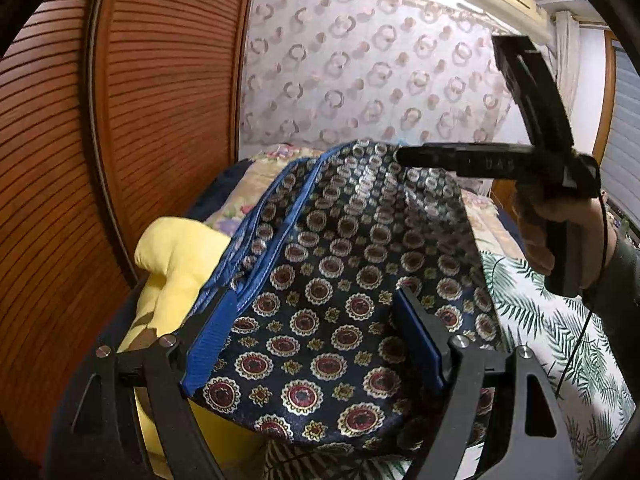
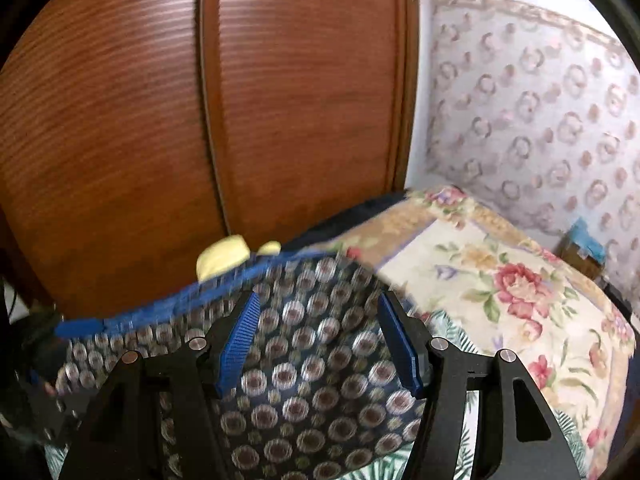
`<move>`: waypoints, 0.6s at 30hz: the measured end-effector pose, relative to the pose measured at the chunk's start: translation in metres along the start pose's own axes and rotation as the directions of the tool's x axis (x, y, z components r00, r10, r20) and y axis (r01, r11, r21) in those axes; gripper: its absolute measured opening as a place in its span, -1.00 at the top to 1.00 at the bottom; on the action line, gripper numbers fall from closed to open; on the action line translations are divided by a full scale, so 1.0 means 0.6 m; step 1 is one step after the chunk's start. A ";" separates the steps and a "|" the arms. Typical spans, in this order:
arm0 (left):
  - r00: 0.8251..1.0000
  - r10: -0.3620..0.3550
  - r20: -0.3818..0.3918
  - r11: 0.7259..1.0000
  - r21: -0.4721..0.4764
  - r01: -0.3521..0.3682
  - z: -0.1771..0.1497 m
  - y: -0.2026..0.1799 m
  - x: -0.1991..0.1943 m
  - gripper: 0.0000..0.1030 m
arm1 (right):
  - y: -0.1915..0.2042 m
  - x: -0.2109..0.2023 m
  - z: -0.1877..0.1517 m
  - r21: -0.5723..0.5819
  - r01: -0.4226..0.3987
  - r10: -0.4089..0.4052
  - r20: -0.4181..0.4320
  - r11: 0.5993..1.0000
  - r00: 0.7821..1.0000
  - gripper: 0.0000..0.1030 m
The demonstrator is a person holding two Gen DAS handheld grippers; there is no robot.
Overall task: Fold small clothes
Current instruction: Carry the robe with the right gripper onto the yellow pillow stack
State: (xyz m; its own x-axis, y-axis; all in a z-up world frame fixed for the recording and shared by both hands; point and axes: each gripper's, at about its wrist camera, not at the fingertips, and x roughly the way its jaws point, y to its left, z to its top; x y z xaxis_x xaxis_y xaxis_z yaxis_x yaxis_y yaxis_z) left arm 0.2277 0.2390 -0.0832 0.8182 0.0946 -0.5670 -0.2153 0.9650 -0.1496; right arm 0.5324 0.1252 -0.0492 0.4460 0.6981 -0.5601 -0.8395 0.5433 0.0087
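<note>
A slatted wooden wardrobe [image 1: 120, 120] walls off the bed's [image 2: 500, 280] left side. A yellow cloth [image 1: 176, 256] crowds that edge. Open flowered bedspread lies free to the right.

Both grippers are spread wide open right now, left gripper [image 1: 316, 344] low, right gripper [image 2: 334, 344] raised alongside it.

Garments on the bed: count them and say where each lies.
2. The patterned garment lies under both open grippers, blue trim toward the wardrobe. The yellow garment lies beside it, against the wardrobe. More may be hidden beneath.
</note>
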 end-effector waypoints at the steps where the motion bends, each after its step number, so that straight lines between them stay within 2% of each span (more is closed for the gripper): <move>1: 1.000 -0.002 -0.007 1.000 0.000 0.002 -0.003 0.001 0.003 -0.56 | -0.002 0.013 -0.007 0.008 -0.012 0.012 -0.014 1.000 1.000 -0.23; 6: 1.000 -0.003 -0.017 1.000 -0.004 0.003 -0.009 0.003 0.004 -0.58 | -0.023 0.079 -0.020 0.060 -0.044 0.048 -0.069 0.997 0.996 -0.23; 11: 1.000 -0.024 0.011 1.000 -0.005 0.024 -0.009 0.000 -0.014 -0.59 | -0.034 0.130 0.001 0.064 -0.071 0.077 -0.093 0.995 0.993 -0.23; 14: 1.000 -0.017 0.024 1.000 0.020 0.017 -0.010 -0.010 -0.025 -0.59 | -0.032 0.131 0.006 0.050 -0.051 0.055 -0.083 0.997 0.995 -0.23; 15: 1.000 -0.010 0.026 1.000 0.026 0.009 -0.009 -0.013 -0.027 -0.67 | -0.031 0.125 0.004 0.050 -0.049 0.053 -0.079 0.998 0.995 -0.23; 18: 0.999 -0.004 0.049 0.999 0.049 0.001 -0.009 -0.024 -0.036 -0.67 | -0.018 0.096 -0.010 0.052 -0.030 0.032 -0.050 0.998 0.998 -0.23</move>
State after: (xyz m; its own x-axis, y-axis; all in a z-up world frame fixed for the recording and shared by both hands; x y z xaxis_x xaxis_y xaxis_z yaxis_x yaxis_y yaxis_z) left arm 0.2101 0.2215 -0.0729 0.8444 0.1032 -0.5257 -0.1882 0.9759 -0.1106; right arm 0.5654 0.1564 -0.0865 0.4026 0.6910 -0.6004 -0.8350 0.5460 0.0685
